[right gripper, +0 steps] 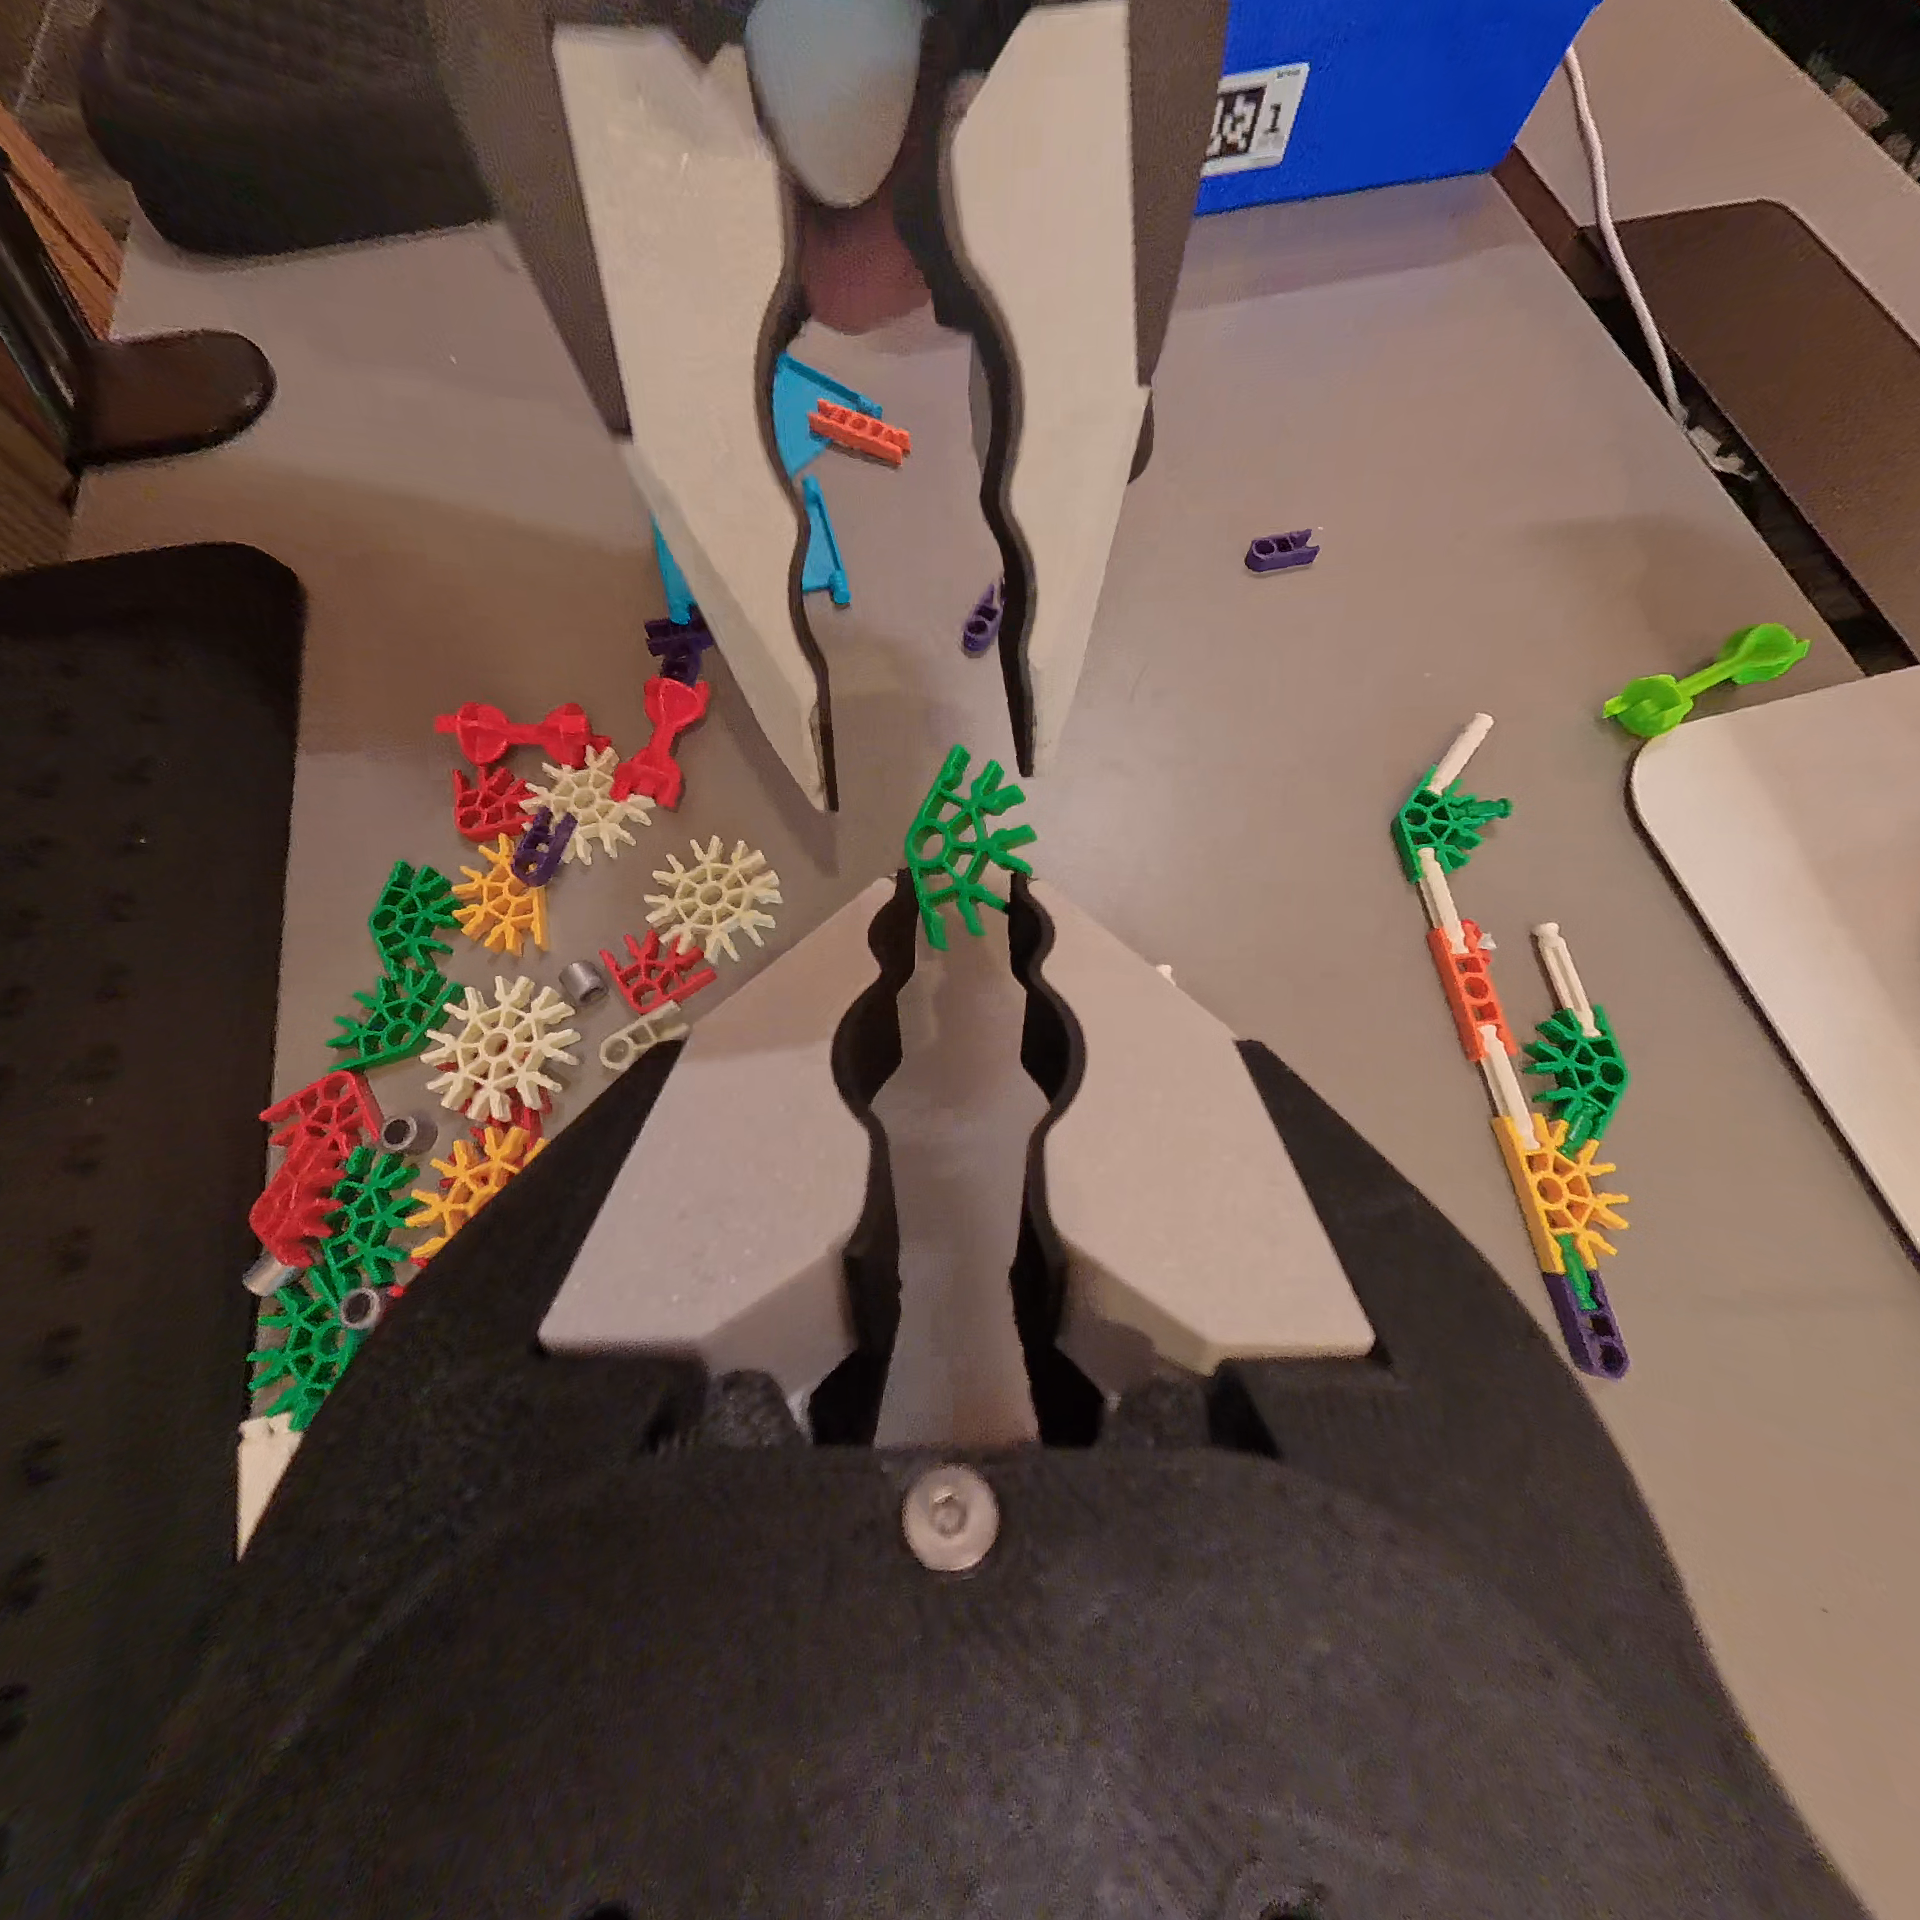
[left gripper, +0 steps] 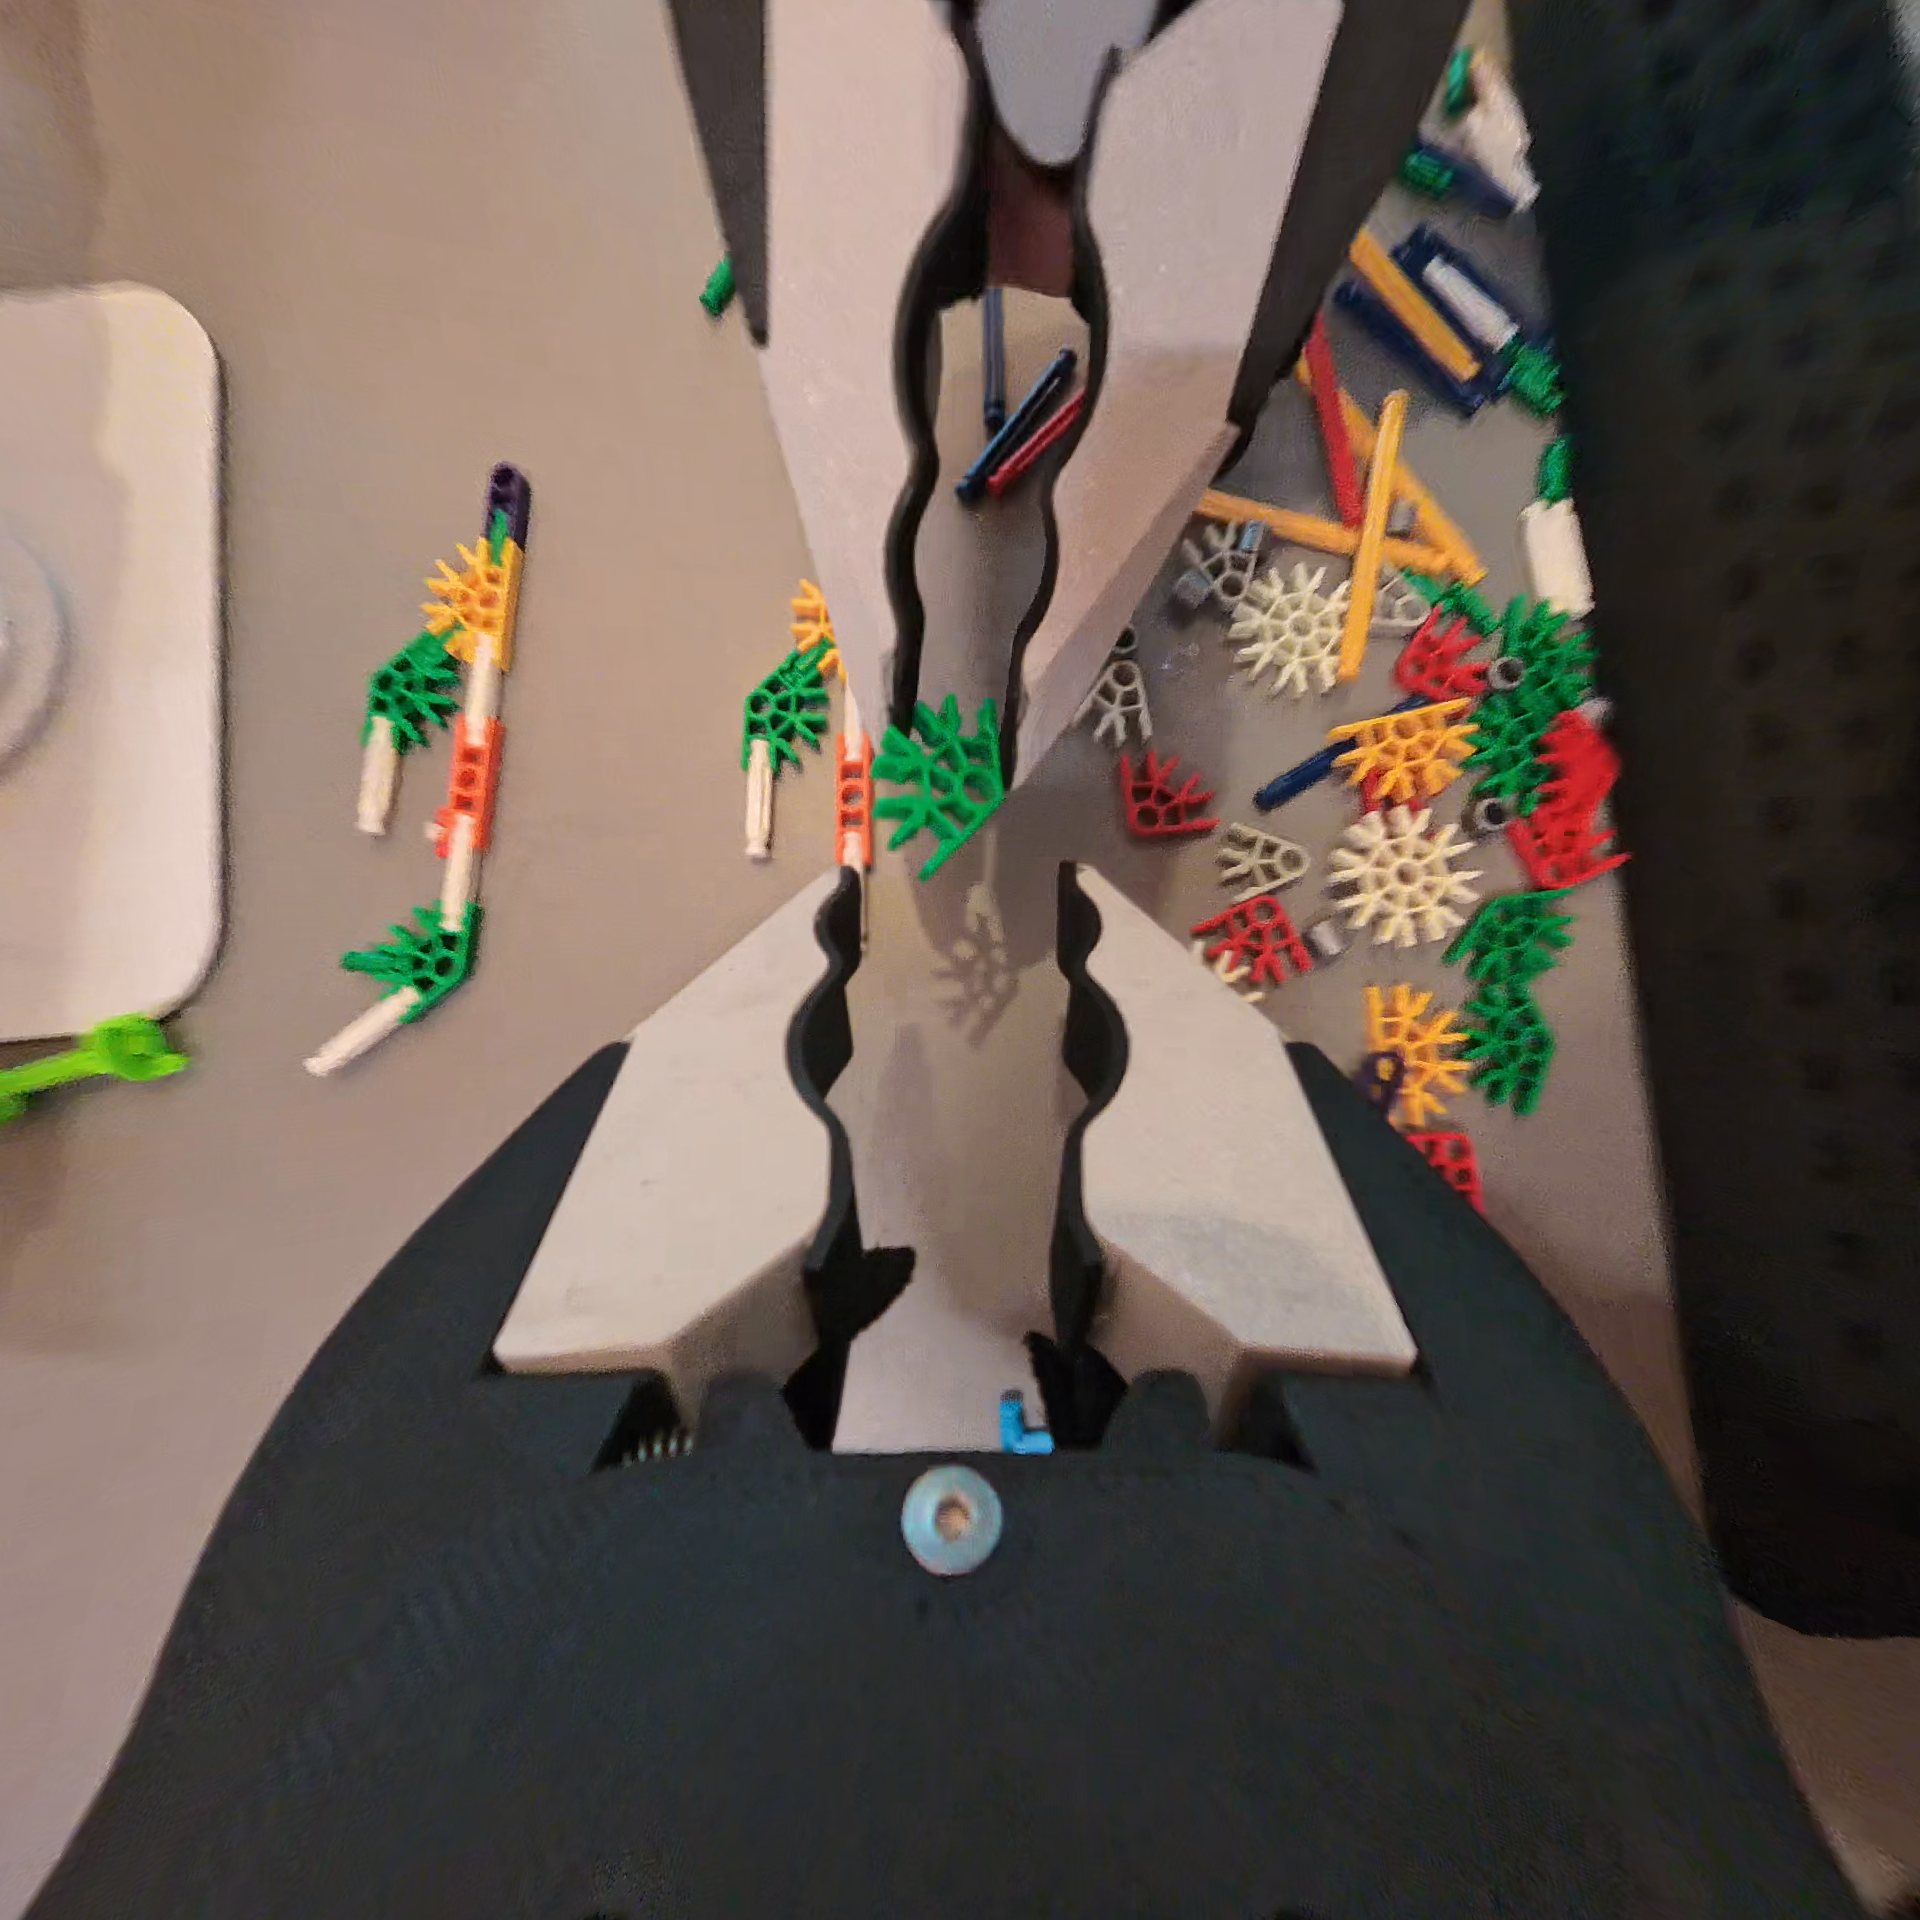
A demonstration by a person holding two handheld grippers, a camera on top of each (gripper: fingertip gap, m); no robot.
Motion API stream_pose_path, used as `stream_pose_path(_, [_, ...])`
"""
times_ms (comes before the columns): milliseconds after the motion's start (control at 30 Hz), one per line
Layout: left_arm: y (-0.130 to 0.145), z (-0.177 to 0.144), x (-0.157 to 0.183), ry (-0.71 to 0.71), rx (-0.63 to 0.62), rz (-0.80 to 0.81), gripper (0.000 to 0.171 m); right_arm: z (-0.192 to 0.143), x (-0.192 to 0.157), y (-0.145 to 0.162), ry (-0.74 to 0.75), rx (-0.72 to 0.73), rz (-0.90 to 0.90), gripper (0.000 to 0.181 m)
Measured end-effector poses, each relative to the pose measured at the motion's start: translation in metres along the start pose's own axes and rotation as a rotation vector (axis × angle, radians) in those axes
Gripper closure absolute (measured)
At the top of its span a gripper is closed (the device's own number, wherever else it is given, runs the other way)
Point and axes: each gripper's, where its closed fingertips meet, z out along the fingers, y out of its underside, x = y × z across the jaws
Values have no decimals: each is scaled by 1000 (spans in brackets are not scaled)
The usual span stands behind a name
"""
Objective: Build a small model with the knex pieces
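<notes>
My right gripper (right gripper: 958, 883) is shut on a green fan-shaped connector (right gripper: 966, 847) and holds it by its lower edge above the grey table (right gripper: 1195, 623). In the left wrist view the connector (left gripper: 940, 779) casts a shadow on the table. My left gripper (left gripper: 958, 878) is open and holds nothing, tip to tip with the right gripper (left gripper: 956, 722). In the right wrist view the left gripper (right gripper: 928, 784) stands apart just beyond the connector. A partly built chain with an orange piece (left gripper: 852, 795) lies by my left fingertip. A longer chain (left gripper: 457, 748) lies further left.
A pile of loose coloured connectors and rods (left gripper: 1403, 779) lies to one side and also shows in the right wrist view (right gripper: 468, 987), beside a black perforated mat (right gripper: 125, 935). A pale board (left gripper: 104, 665) and a lime green piece (left gripper: 94, 1060) lie opposite. A blue box (right gripper: 1382, 94) stands behind. Both grippers' tips are close together, under 4 cm apart.
</notes>
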Motion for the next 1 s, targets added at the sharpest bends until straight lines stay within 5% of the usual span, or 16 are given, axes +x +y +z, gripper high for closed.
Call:
stream_pose_path(333, [8, 15, 9, -78, -49, 105, 153, 12, -17, 7, -120, -105, -13, 165])
stream_pose_path(433, [16, 13, 1, -68, -75, 105, 155, 9, -6, 10, -90, -100, 26, 149])
stream_pose_path(700, [46, 20, -32, 23, -194, 217, 155, 5, 23, 38, -7, -193, 27, 161])
stream_pose_path(1000, [57, 39, -32, 149, -262, 335, 156, 26, 24, 42, -46, -194, 29, 170])
